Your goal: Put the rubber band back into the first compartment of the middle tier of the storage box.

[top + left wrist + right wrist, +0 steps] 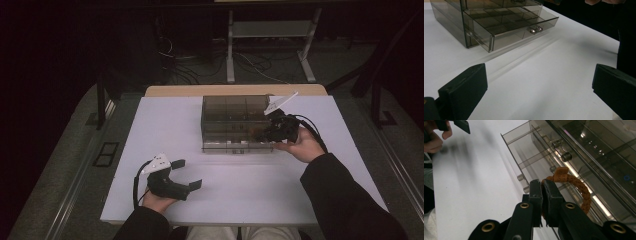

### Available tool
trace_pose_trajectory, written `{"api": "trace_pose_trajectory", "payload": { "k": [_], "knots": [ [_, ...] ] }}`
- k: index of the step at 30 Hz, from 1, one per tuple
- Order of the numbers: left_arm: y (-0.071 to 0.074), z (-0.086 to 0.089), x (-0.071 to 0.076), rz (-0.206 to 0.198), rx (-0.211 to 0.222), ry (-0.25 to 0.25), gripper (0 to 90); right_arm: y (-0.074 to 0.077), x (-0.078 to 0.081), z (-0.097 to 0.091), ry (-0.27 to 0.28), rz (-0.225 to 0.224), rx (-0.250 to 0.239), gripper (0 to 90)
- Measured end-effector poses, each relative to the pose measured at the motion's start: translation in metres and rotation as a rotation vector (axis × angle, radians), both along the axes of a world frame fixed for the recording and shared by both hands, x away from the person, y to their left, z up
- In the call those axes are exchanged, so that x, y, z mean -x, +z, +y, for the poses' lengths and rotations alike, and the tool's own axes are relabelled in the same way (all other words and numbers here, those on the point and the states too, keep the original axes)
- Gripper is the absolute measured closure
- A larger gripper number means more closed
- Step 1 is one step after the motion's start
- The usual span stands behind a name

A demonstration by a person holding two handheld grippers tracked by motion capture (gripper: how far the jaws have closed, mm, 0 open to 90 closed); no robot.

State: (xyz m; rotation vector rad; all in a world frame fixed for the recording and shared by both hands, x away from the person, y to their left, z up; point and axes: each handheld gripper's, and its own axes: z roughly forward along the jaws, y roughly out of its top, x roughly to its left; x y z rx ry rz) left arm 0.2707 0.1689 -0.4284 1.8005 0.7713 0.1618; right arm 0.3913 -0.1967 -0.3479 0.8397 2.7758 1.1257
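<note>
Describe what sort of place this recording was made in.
Probably a lab or workshop recording station: a white tabletop holding a smoky clear plastic drawer organiser, with loose cables on the floor and metal stand legs behind in a dark room.

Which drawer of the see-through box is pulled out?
The bottom drawer, the one with the small metal handle. It sticks out past the box's front, while the drawer above it sits pushed in.

The smoked clear drawer cabinet (235, 122) stands at the far middle of the bench (165, 130), its bottom drawer (511, 23) pulled out toward the person. The right hand-held gripper (265, 132) crowds the cabinet's right front corner. Left of the cabinet and across the near half (around the left hand-held gripper (187, 174)) the white top lies open for passage.
</note>
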Motion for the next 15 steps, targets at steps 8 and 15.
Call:
{"api": "trace_pose_trajectory", "payload": {
  "k": [8,15],
  "knots": [
    [0.0,0.0,0.0,0.0,0.0,-0.002,0.0,0.002,-0.003,0.014,0.029,0.0,-0.014,84.2],
    [0.0,0.001,0.0,0.001,0.001,-0.002,0.0,0.005,-0.006,0.027,0.056,-0.01,-0.007,84.2]
  ]
}}
